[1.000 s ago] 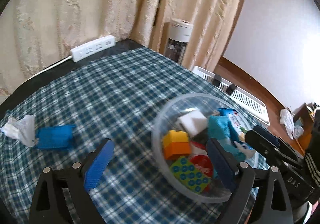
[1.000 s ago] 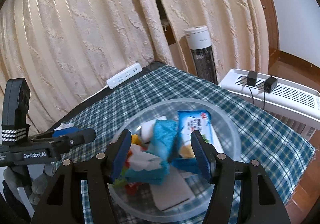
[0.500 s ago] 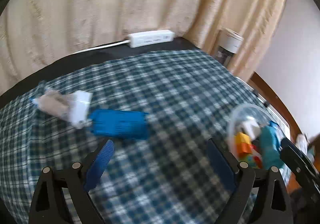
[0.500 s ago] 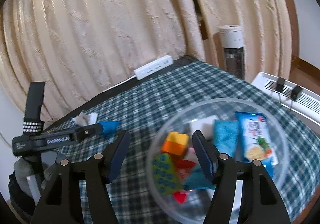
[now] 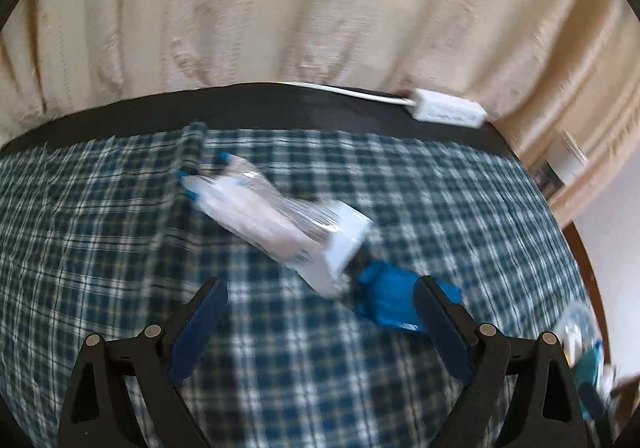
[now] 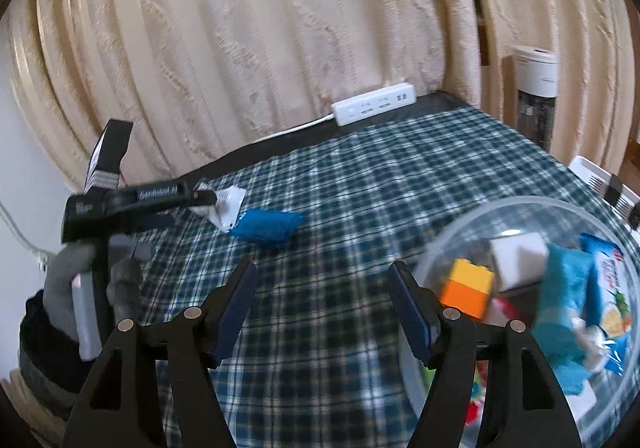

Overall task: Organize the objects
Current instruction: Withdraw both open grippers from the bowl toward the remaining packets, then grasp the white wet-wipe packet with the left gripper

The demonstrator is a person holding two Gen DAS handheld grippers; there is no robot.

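A white plastic packet [image 5: 276,224] and a blue pouch [image 5: 394,302] lie side by side on the checked cloth; both also show in the right wrist view, the packet [image 6: 228,206] and the pouch [image 6: 266,226]. My left gripper [image 5: 320,324] is open and empty, just short of them, its right finger beside the pouch. A clear bowl [image 6: 448,244] holds an orange-yellow brick [image 6: 468,286], a white block, a teal cloth and a snack packet. My right gripper [image 6: 322,304] is open and empty, left of the bowl.
A white power strip [image 6: 374,104] lies on the table's dark far edge, against beige curtains. A white cylindrical appliance [image 6: 536,96] stands beyond the right corner. The left gripper's body and gloved hand [image 6: 100,232] are at the table's left side.
My left gripper has swung left from the bowl to the packet and pouch, which are now close in front. My right gripper has pulled back and left from over the bowl.
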